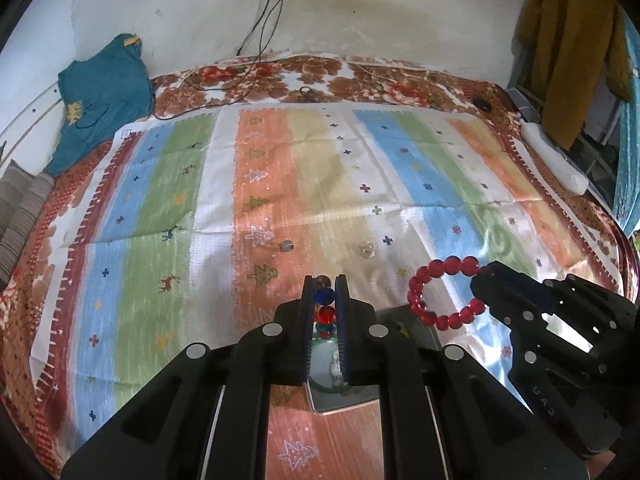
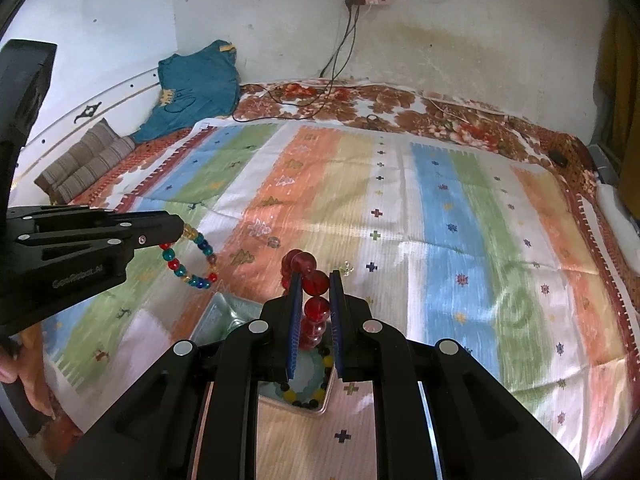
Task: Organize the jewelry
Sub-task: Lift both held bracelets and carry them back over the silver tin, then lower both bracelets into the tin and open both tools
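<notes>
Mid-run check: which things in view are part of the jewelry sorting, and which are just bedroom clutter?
Job items: red bead bracelet in the right gripper; multicolored bead bracelet in the left gripper; tray; loose clear beads.

Clutter: teal shirt, charger cables, mustard garment, striped cushions.

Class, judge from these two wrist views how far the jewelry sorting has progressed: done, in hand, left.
Done: a pale beaded bracelet already lies in the tray. In hand: the left gripper is shut on the multicolored bracelet, the right gripper on the red bracelet. Left: two small loose pieces on the striped cloth.
</notes>
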The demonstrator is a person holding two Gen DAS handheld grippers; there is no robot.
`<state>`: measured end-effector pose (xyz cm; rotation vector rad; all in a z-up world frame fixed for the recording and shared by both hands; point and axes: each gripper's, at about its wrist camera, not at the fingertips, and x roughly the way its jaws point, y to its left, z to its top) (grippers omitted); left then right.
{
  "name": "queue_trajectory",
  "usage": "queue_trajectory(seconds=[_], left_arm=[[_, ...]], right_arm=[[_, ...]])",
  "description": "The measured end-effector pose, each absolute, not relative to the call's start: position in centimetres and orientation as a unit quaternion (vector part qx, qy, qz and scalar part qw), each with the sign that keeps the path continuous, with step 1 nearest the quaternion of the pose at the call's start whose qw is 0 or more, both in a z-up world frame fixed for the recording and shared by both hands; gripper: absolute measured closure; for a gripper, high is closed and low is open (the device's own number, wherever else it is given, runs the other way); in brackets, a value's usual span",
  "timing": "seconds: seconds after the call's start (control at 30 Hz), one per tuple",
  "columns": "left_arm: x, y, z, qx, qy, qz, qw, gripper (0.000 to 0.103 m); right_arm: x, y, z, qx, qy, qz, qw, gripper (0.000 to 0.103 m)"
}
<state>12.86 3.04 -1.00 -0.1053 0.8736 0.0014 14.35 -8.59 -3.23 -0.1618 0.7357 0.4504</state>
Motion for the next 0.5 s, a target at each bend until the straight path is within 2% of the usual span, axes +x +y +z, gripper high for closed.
queue_trajectory(seconds=[0.5], left_arm=[[10.2,1.9,-0.4,-0.039,0.417,-0.013,0.908,0.093]], right_arm=[[12.3,-9.5,-3.6,-0.069,0.364,0.221,0.902,0.089]])
